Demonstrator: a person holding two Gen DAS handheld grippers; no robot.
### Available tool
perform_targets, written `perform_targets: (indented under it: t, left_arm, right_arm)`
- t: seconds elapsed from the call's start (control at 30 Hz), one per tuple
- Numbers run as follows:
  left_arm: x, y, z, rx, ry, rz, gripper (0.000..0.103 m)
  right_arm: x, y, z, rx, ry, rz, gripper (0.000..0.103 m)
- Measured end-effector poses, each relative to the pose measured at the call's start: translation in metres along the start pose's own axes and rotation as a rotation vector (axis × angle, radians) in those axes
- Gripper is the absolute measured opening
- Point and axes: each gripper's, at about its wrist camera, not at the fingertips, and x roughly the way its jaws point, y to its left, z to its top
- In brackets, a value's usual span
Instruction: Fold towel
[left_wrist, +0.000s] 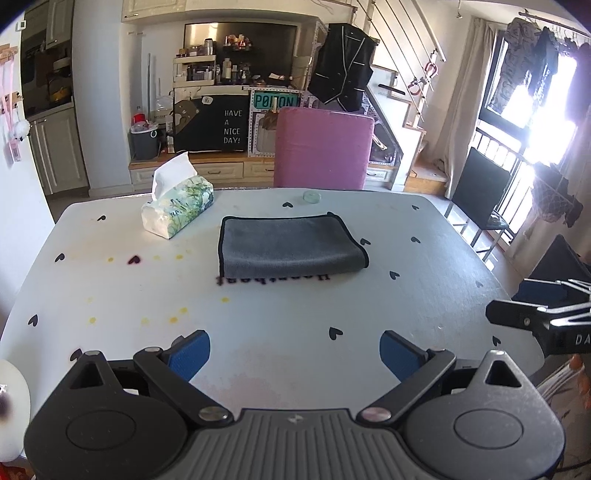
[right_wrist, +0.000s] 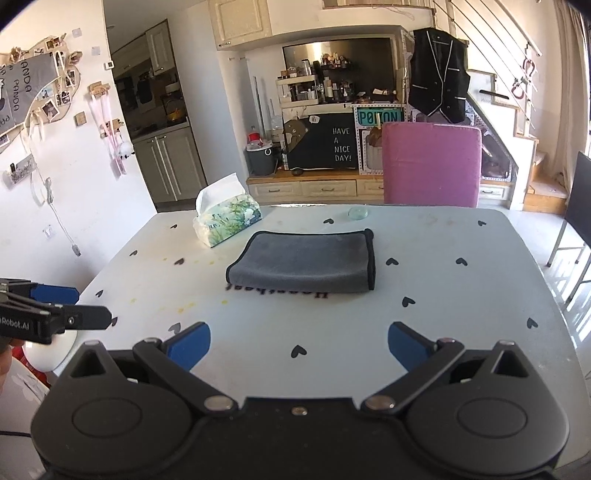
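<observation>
A grey towel (left_wrist: 288, 245) with dark trim lies folded flat in the middle of the white table (left_wrist: 258, 314); it also shows in the right wrist view (right_wrist: 306, 262). My left gripper (left_wrist: 295, 350) is open and empty, held above the table's near edge, well short of the towel. My right gripper (right_wrist: 299, 343) is open and empty too, at the near edge. Each gripper shows at the side of the other's view: the right gripper (left_wrist: 543, 317) and the left gripper (right_wrist: 55, 310).
A tissue pack (left_wrist: 177, 206) stands on the table left of the towel. A small clear lid (left_wrist: 312, 196) lies near the far edge. A pink chair (left_wrist: 323, 147) stands behind the table. A dark chair (left_wrist: 480, 195) stands to the right.
</observation>
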Motion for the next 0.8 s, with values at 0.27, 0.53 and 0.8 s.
perform_targets:
  t: [0.27, 0.53, 0.8]
  left_arm:
    - [-0.006, 0.0019, -0.0056, -0.01, -0.016, -0.021, 0.098]
    - [-0.0056, 0.0005, -0.0068, 0.007, -0.017, -0.038, 0.099]
    - [-0.0038, 0.0032, -0.0073, 0.0, -0.014, -0.035, 0.103]
  right_arm:
    - [-0.0068, -0.0004, -0.0043, -0.013, -0.016, 0.018, 0.102]
    - [-0.009, -0.0022, -0.0033, -0.013, -0.024, 0.039, 0.102]
    - [-0.0063, -0.0025, -0.0052, -0.014, -0.019, 0.045, 0.102]
